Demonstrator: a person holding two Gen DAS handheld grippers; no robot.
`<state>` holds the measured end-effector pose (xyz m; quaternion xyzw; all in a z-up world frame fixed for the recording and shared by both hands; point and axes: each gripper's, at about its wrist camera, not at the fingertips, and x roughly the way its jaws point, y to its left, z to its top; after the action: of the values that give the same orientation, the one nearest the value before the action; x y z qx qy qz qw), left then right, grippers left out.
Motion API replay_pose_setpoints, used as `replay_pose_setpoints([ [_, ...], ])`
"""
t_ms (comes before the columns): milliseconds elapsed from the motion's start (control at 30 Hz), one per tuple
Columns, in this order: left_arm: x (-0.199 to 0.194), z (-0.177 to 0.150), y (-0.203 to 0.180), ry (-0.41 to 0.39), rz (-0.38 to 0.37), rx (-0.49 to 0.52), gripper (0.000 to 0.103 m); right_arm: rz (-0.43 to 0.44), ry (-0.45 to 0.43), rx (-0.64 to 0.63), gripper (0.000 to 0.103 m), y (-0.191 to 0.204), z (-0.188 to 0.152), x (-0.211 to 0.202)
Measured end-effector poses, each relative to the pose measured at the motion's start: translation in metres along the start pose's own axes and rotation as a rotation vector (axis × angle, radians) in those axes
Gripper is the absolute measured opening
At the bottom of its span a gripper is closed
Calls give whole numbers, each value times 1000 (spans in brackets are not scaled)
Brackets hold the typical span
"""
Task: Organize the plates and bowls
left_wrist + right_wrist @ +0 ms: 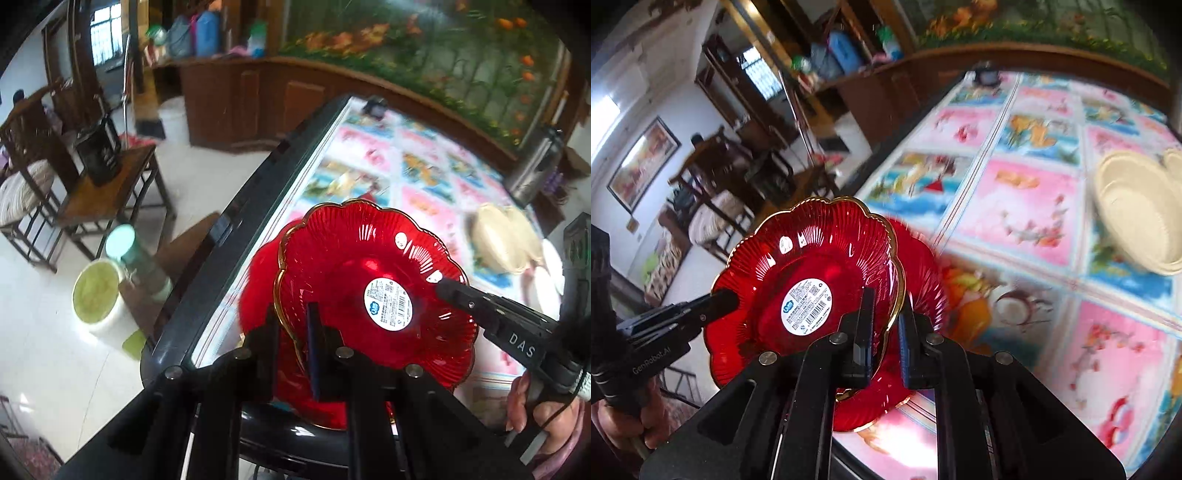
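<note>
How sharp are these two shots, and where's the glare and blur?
Left wrist view: the red plate is fairly sharp with white glare spots, while the tablecloth and cream bowls are smeared. Right wrist view: the plate's label is crisp, the cloth is streaked, and fisheye bends the table edge.

table (1027, 206) with picture cloth; cream bowls (1141, 210) on it

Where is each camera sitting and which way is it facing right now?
Left wrist: on the left gripper, facing down at the red plate clamped by its rim; right gripper and a hand show.
Right wrist: on the right gripper, clamping the same plate's opposite rim; left gripper shows.
Shared: plate, patterned tablecloth, cream bowls.
</note>
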<state>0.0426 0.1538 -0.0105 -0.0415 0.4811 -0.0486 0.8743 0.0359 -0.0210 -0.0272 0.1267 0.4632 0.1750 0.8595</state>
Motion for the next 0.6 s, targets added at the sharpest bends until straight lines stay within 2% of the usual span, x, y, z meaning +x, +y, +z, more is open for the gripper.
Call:
replay_pose_setpoints([
  [100,12,-2,7,29,-4,-8,12,-20,42,-3,11,0,-3,17],
  [433,32,-3,12,77,5,-6,15,-51,100,2,12,-5,-1,41],
  [600,30,-2,9,42,90,12,17,-134,152,-110,16,12,1,47],
])
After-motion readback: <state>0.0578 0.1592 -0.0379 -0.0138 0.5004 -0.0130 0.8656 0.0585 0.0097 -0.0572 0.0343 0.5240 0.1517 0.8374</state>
